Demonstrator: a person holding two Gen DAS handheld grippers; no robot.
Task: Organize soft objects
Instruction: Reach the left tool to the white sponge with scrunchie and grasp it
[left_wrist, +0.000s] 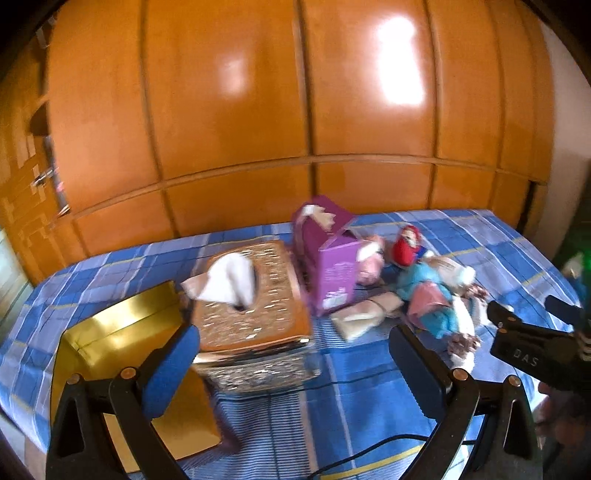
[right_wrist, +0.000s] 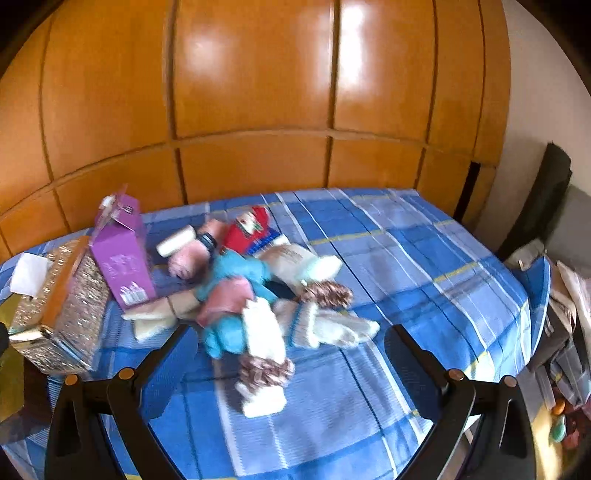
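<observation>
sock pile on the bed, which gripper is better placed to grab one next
Probably the right gripper: it is open, with the sock pile directly between and ahead of its fingers. The left gripper, also open, faces the tissue box, with the pile off to its right.

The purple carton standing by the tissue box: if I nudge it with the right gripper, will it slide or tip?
Probably tips. The purple carton stands tall and narrow on a soft blue checked bedspread, and its top flaps are open, suggesting it may be light. The right gripper is open and clear of it.
</observation>
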